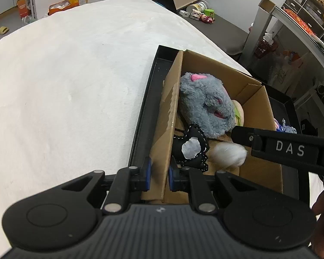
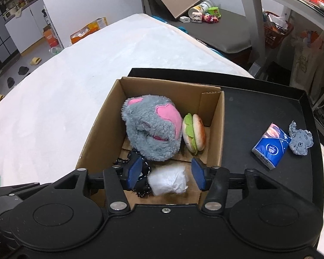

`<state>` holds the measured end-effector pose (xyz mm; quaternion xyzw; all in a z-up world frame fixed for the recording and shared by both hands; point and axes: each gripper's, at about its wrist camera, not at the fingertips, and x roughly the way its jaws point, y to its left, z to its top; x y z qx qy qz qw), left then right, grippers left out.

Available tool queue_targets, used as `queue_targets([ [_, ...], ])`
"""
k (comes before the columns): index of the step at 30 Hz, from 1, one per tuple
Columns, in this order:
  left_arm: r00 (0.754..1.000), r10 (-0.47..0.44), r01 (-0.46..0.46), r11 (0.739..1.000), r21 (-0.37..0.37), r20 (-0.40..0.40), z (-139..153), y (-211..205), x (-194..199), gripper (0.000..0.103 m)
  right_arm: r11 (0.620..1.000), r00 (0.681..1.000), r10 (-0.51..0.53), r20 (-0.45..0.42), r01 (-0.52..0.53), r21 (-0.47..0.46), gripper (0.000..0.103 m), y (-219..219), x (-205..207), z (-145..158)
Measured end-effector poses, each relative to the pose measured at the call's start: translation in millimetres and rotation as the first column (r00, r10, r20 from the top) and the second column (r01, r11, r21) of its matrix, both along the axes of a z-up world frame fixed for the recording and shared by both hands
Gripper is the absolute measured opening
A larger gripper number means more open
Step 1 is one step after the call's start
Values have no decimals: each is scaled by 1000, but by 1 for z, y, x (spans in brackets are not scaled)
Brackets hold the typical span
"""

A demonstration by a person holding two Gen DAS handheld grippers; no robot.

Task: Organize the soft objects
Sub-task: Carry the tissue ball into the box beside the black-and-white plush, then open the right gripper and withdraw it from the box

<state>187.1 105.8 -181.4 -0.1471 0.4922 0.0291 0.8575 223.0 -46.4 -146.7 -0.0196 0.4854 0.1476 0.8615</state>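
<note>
A cardboard box (image 1: 257, 112) (image 2: 99, 127) stands on a black tray (image 2: 259, 108) on the white bed. Inside lie a grey plush with pink patches (image 1: 205, 105) (image 2: 153, 129), a burger plush (image 2: 194, 133), a black stitched toy (image 1: 192, 149) (image 2: 140, 181) and a white fluffy bundle (image 1: 226, 153) (image 2: 168, 180). My left gripper (image 1: 159, 172) is shut on the box's near left wall. My right gripper (image 2: 166, 174) hangs open inside the box, with the white bundle between its pads and apart from the right one. One of its fingers (image 1: 244, 135) reaches in from the right in the left wrist view.
On the tray right of the box lie a blue tissue pack (image 2: 270, 149) and a small grey knitted toy (image 2: 300, 140). White bedding (image 1: 64, 86) spreads to the left. Beyond the bed are a bench with small toys (image 2: 205, 17), a desk frame and floor clutter.
</note>
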Motion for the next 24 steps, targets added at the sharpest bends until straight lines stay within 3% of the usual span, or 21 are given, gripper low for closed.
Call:
queue_targets([
  [4,1000,-5,5,1000,-2,2,3,-2,0,17,1000,1000,-3,11,3,1,57,-5,-4,5],
  [8,1000,-13,13,1000,6,11,6,-7,-1,28,1000,999,-9,41,8,7,71,-13,-10,15],
  [10,1000,-16,16,1000,-12,4,6,-8,0,51,1000,998,-20,63,19,17,84,-21,-13,22],
  [11,1000,-12,12,1000,-19,-2,6,-9,1,57,999,997,-28,78,26,26,91,-26,-14,26],
  [13,1000,-8,8,1000,-28,4,8,-11,0,72,998,994,-39,105,34,44,94,-35,-17,31],
  [15,1000,-12,12,1000,-23,19,12,-14,-1,81,998,992,-49,112,43,49,97,-45,-18,34],
  [24,998,-63,63,998,3,27,16,-35,1,85,988,984,-144,109,136,76,103,-98,-22,27],
])
